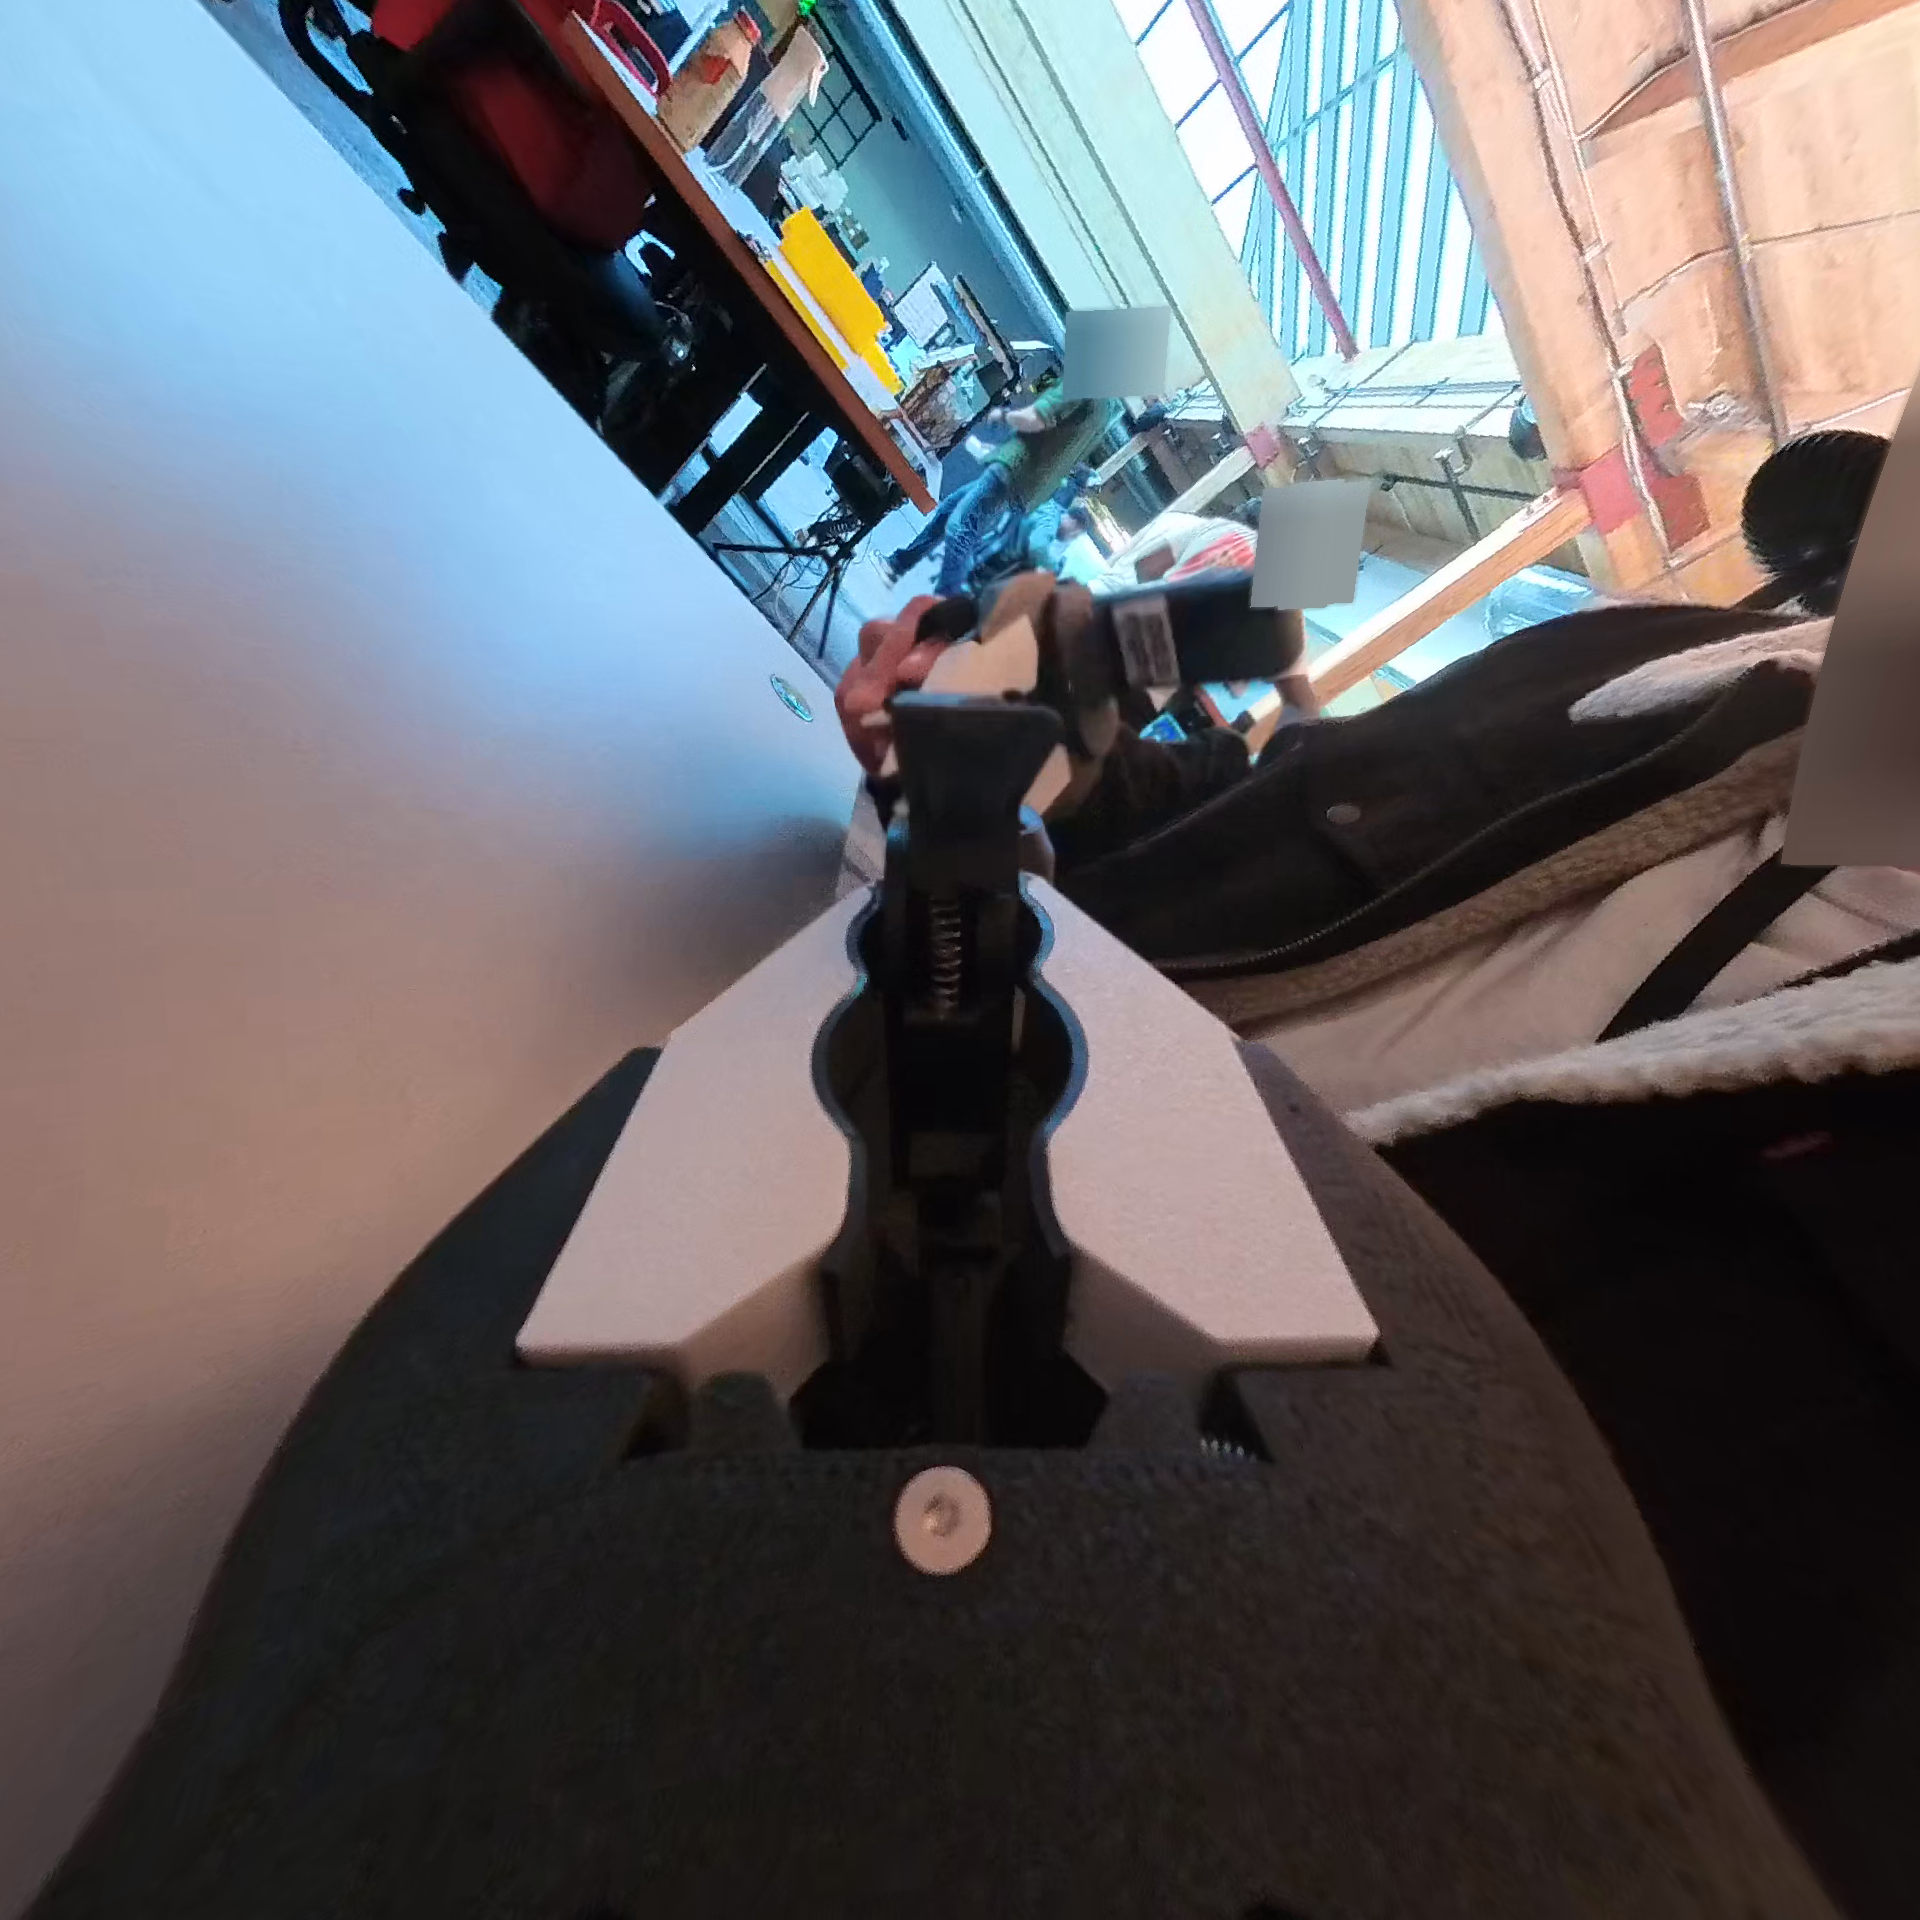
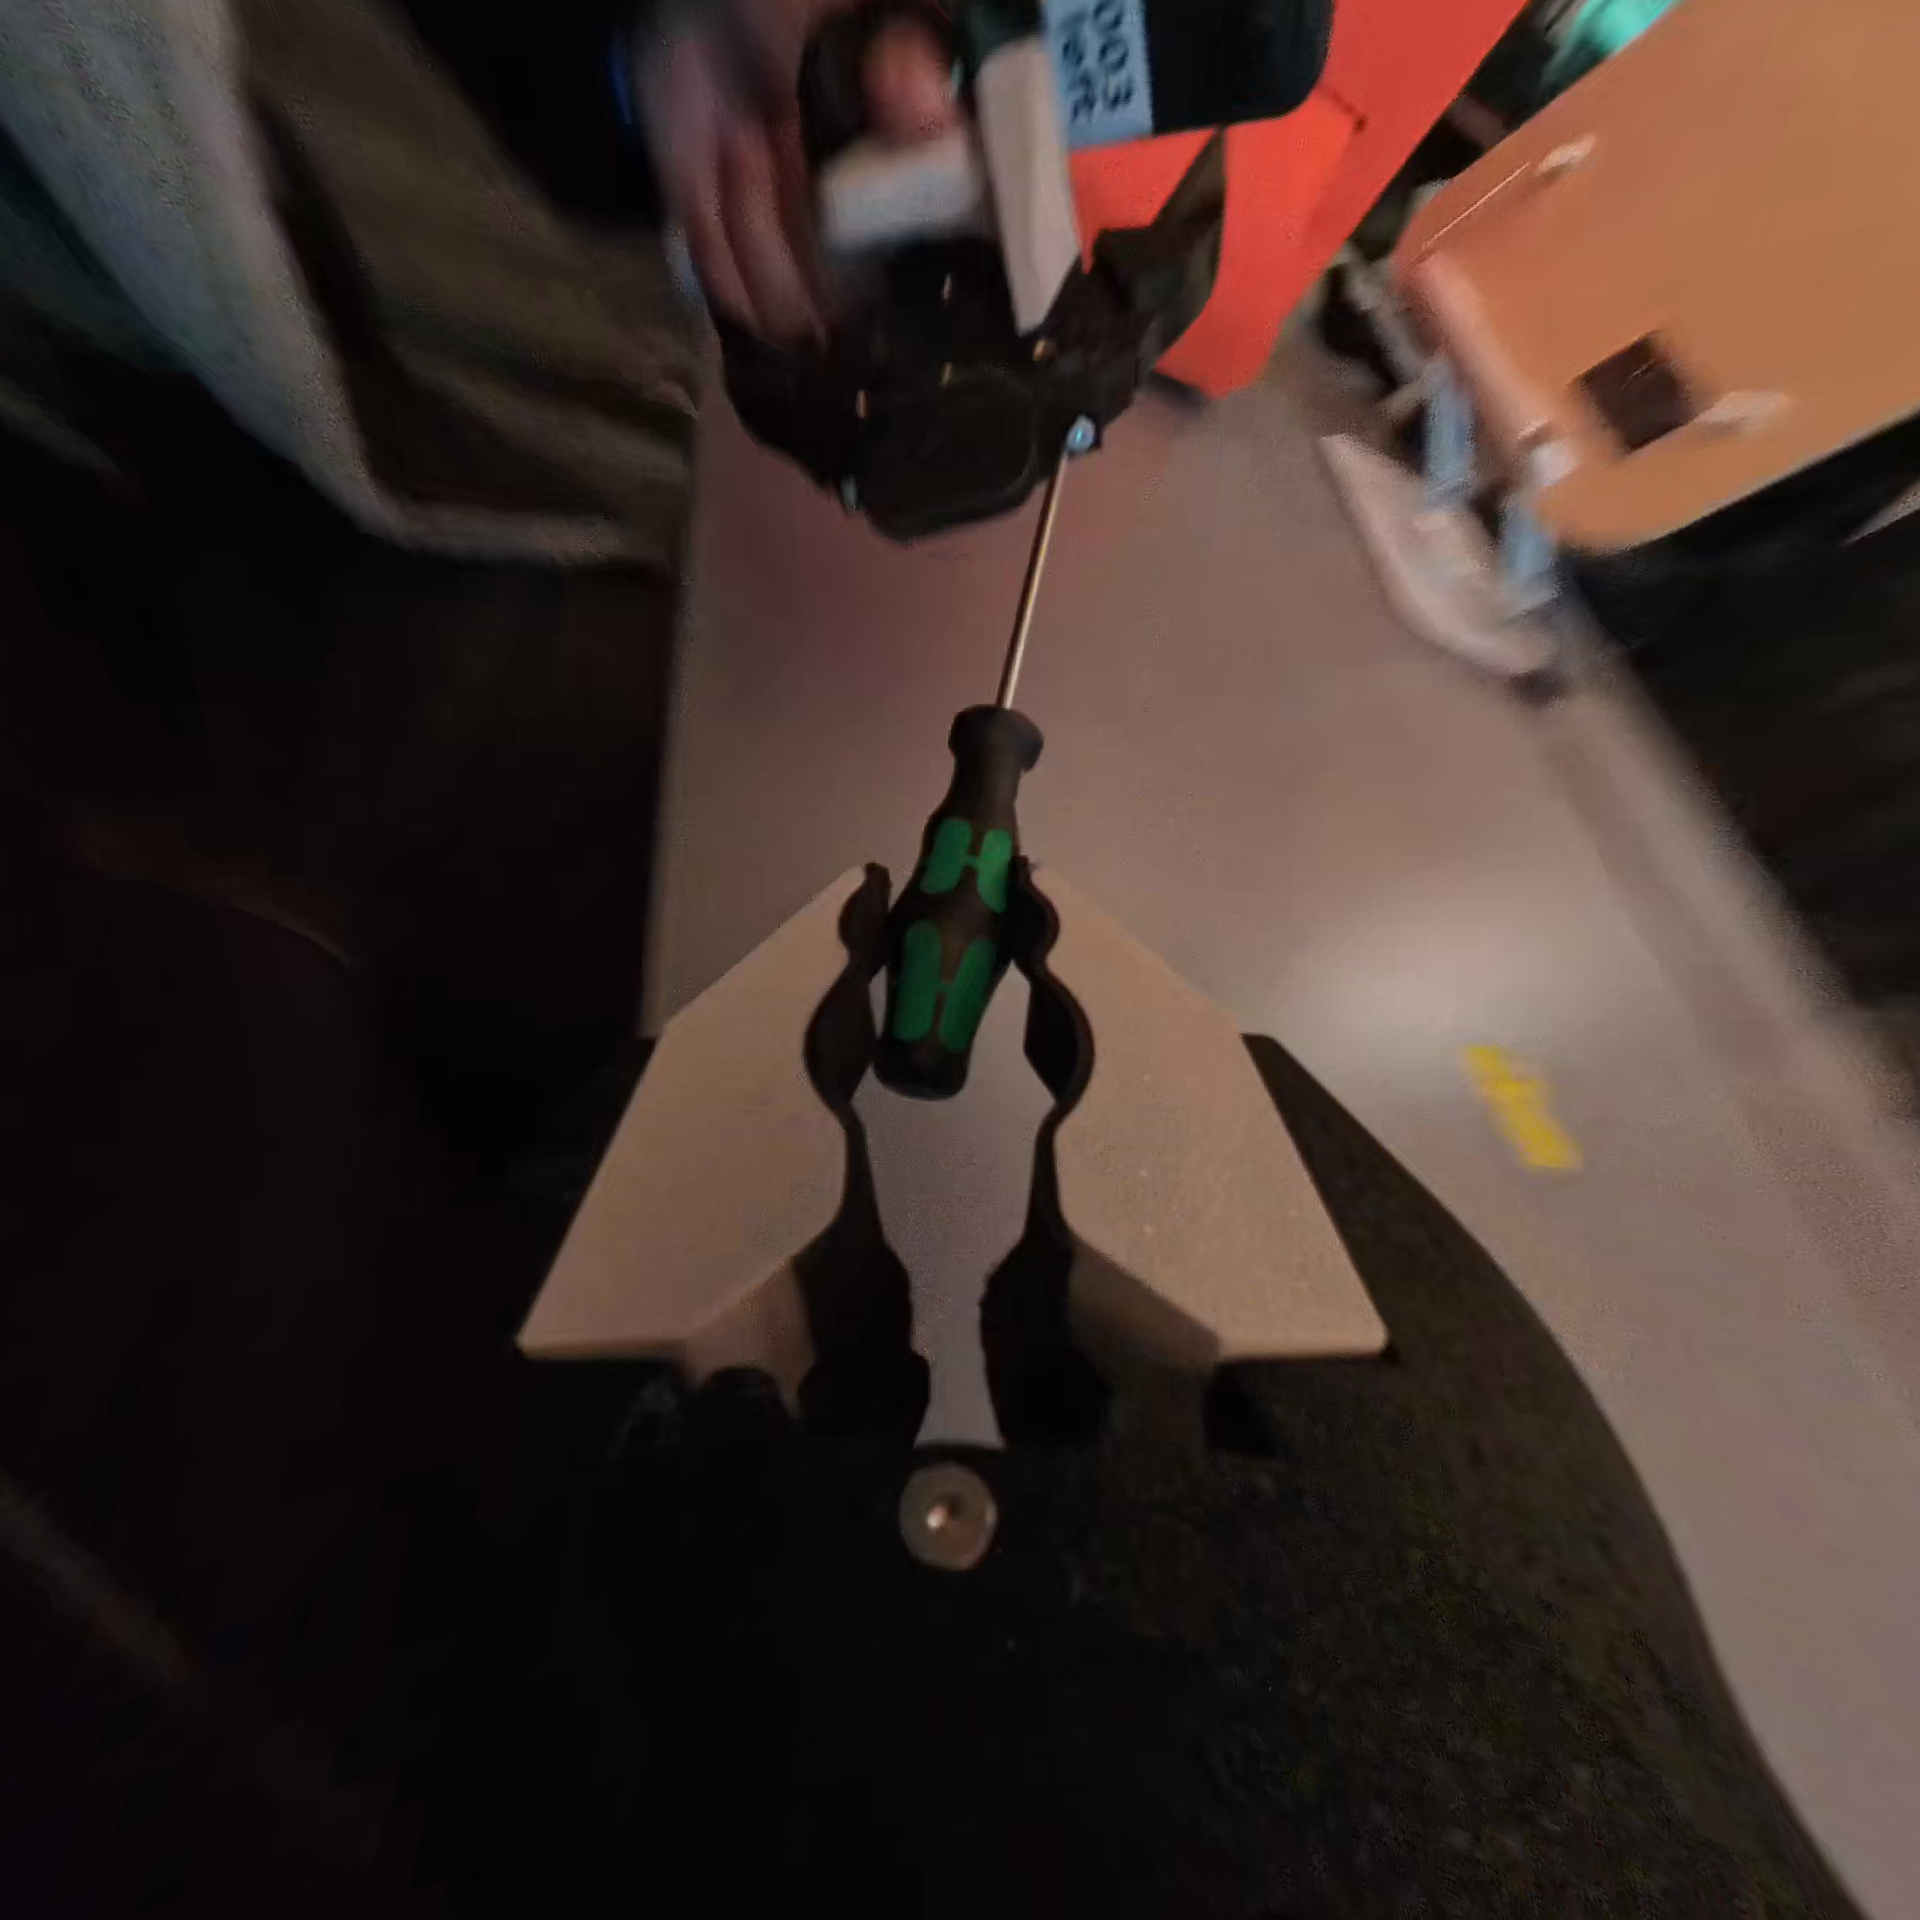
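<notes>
Right tool [image 2: 951, 966] is what I read first: its two pale fingers are clenched on the black-and-green handle of a screwdriver [image 2: 951, 935], whose thin metal shaft runs up and away from me. The tip meets a small silver screw [image 2: 1081, 436] at the corner of a black device [image 2: 935, 416], which the other tool carries farther off with a hand [image 2: 748, 208] behind it. That part of the right wrist view is badly smeared, so I cannot tell whether the tip sits in the screw head.

My left tool [image 1: 956, 914] grasps that same black device [image 1: 961, 790]; I see a coiled spring [image 1: 951, 956] along its middle, between the fingers. Beyond it the right tool [image 1: 997, 665] shows, wrapped by a hand [image 1: 883, 665]. A pale surface [image 1: 364, 623] fills the left side, tilted steeply. A person in a dark jacket [image 1: 1455, 810] sits close on the right.
</notes>
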`<state>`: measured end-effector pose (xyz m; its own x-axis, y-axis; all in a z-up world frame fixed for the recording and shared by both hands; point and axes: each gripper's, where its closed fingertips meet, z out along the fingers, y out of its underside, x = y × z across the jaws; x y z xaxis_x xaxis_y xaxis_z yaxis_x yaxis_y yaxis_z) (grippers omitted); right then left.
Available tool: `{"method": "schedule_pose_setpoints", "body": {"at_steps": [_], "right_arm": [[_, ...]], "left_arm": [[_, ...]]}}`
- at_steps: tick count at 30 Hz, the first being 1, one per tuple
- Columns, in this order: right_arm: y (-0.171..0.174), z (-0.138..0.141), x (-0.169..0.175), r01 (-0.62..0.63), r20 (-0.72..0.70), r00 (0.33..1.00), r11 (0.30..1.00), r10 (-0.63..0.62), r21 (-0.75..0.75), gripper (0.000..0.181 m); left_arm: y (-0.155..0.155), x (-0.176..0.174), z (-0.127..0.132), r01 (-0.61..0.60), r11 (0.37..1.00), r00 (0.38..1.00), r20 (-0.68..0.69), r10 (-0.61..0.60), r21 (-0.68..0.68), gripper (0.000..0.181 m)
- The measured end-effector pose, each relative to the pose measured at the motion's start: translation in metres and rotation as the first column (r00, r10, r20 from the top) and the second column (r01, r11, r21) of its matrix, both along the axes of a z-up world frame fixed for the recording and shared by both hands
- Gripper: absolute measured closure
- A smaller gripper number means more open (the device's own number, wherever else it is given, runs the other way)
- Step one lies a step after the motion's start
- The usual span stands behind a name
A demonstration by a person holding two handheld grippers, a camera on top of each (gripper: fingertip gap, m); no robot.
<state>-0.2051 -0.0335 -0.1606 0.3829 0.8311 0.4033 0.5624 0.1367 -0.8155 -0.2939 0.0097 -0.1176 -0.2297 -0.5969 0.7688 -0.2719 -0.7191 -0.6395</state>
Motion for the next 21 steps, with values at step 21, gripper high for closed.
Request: {"method": "schedule_pose_setpoints", "body": {"at_steps": [21], "right_arm": [[-0.006,0.039,0.005,-0.107,0.167,0.978,0.989,0.124,-0.106,0.159]], "left_arm": [[-0.004,-0.006,0.018,0.019,1.0,0.995,0.097,-0.021,0.018,0.159]]}}
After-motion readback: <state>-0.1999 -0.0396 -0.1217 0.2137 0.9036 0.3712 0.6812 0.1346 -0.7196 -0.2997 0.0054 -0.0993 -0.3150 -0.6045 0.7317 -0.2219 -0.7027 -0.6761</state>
